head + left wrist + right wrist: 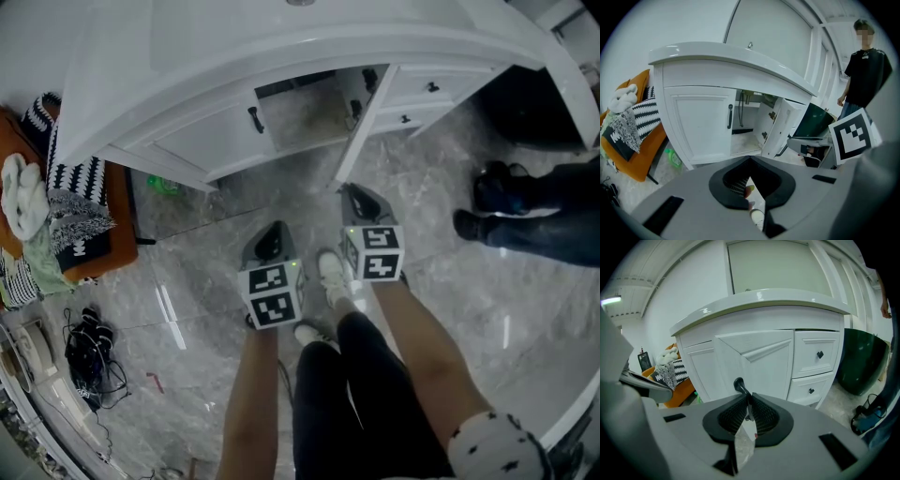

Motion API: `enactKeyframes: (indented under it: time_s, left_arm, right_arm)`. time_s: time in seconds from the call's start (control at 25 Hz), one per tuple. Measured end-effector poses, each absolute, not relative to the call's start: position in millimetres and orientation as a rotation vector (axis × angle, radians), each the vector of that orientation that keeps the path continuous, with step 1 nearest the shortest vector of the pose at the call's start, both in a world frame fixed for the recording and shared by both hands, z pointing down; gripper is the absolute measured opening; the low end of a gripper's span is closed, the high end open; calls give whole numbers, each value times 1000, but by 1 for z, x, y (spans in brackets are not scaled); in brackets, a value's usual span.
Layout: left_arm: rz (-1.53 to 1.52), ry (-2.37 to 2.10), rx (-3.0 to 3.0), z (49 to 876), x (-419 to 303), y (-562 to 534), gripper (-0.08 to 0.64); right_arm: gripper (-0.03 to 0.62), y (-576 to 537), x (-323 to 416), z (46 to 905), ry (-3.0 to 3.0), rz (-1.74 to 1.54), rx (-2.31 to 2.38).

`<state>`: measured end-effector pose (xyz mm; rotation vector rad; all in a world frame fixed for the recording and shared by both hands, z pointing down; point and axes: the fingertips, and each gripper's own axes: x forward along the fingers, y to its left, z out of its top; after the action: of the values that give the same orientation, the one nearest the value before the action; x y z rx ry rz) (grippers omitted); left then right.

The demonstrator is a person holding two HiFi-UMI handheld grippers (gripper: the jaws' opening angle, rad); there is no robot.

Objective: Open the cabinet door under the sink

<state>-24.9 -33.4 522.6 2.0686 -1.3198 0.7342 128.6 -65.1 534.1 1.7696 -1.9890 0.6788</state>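
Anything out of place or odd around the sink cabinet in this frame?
A green bottle lies on the floor left of the cabinet, and a tangle of black cables sits loose nearby. No spill or damage shows.

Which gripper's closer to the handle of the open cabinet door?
Right. The right gripper is clamped on the handle of the open door; the left gripper is shut and empty, back from the cabinet, left of that door.
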Motion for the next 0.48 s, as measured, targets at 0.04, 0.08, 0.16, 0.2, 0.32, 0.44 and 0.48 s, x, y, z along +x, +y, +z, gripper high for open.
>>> enactKeyframes:
  time_s: [0.04, 0.08, 0.16, 0.2, 0.32, 0.44, 0.48]
  left_arm:
    - [734, -1318, 2070, 522, -23, -33, -2]
    - [735, -1316, 2072, 522, -22, -33, -2]
    - [735, -1313, 2077, 522, -18, -33, -2]
    - [735, -1312, 2079, 522, -17, -33, -2]
    - [730, -1305, 2080, 522, -13, -31, -3]
    - [728, -1300, 2083, 522, -9, -30, -3]
    - [729, -1298, 2083, 523, -9, -30, -2]
  right_arm:
    - [43, -63, 131, 535, -1985, 682, 1776]
    - [43, -62, 134, 535, -1982, 685, 1783]
    - [41, -60, 137, 536, -1981, 687, 1784]
    - [42, -59, 138, 536, -1982, 685, 1779]
    - [41, -55, 143, 536, -1980, 696, 1781]
    - [41, -51, 149, 535, -1969, 712, 1798]
    - [41, -50, 150, 535, -1968, 715, 1797]
